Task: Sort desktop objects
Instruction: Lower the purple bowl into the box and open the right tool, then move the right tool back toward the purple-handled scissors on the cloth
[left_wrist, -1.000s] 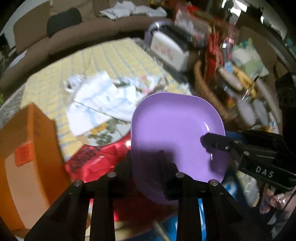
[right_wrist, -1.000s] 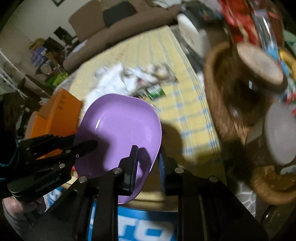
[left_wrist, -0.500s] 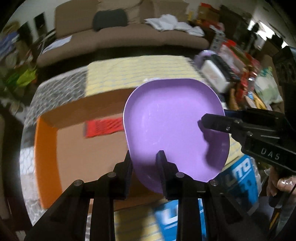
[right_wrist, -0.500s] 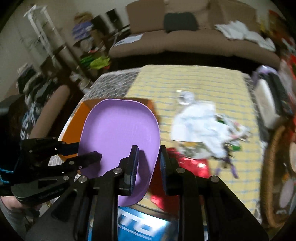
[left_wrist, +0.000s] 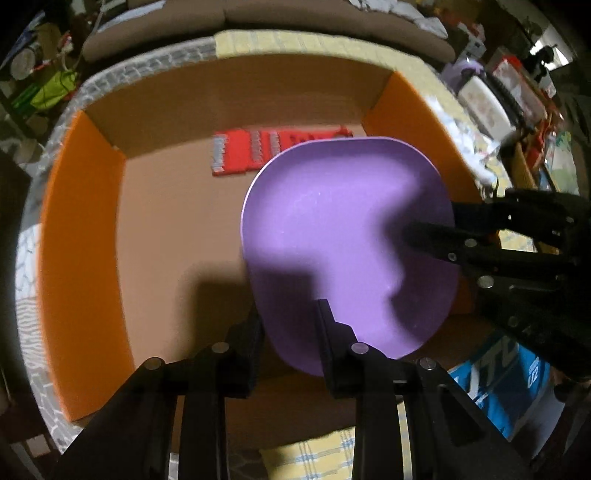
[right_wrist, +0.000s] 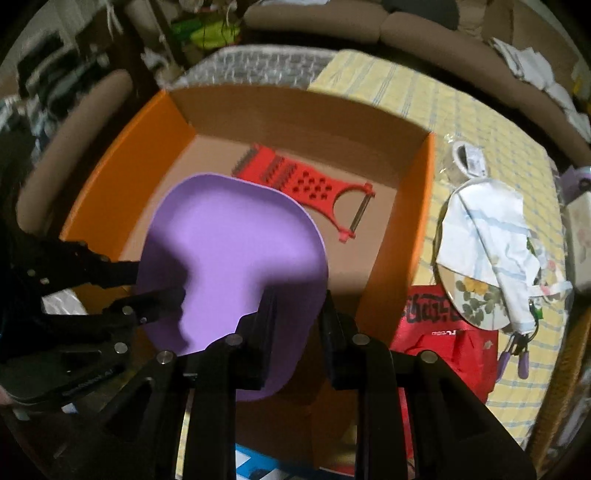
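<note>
Now both grippers clamp the purple plate (left_wrist: 343, 236) by its rim over the open orange box (right_wrist: 402, 236): the left gripper (left_wrist: 288, 325) on its near edge, the right gripper (right_wrist: 297, 314) on its right edge. Inside the box, a red grater (right_wrist: 306, 184) lies near the far wall.

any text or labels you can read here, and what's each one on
Nothing reads cleanly.
Blue box: large white letters, cut off and blurred, unreadable.
Red bag: dark characters and a small white line, too blurred.
Left gripper: faint lettering on its body, too small.
Clear packet: white label, print too small.
</note>
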